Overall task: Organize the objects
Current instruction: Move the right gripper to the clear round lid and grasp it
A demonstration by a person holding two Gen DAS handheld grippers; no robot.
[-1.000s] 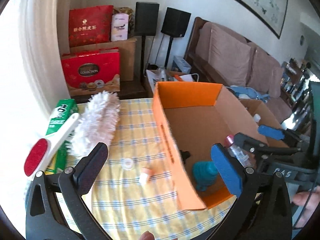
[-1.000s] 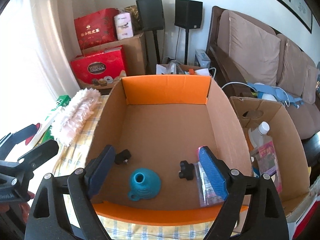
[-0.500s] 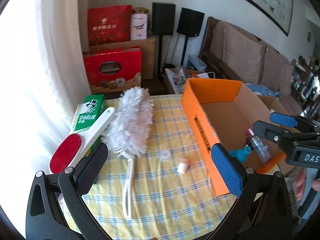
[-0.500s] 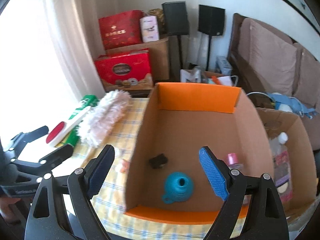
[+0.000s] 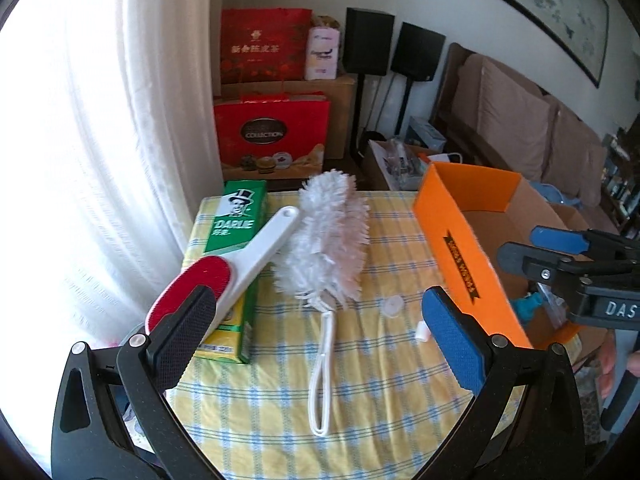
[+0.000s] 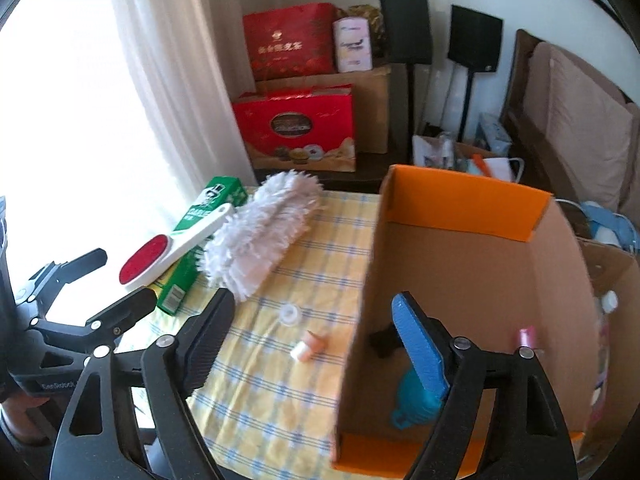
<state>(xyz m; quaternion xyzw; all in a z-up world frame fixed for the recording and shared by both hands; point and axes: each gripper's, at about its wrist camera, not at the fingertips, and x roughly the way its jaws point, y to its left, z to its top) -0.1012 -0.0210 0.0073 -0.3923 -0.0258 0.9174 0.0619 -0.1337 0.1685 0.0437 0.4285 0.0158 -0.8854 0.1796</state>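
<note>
My left claw (image 5: 316,328) is wide and holds nothing. I think the duster (image 5: 328,240) goes next, into the box (image 5: 460,248).

Desk (image 5: 376,392): yellow cloth w/ blue-white check. Box (image 5: 460,252): orange outside, brown inside. Duster (image 5: 328,240): white, fluffy. Lint brush (image 5: 240,268): white handle, red pad. Carton (image 5: 236,220): green w/ yellow end. Funnel (image 6: 412,404): teal. Hand-held gripper pads: one black (image 5: 180,336), one blue (image 5: 452,340). Gift bags (image 6: 296,128): red.
</note>
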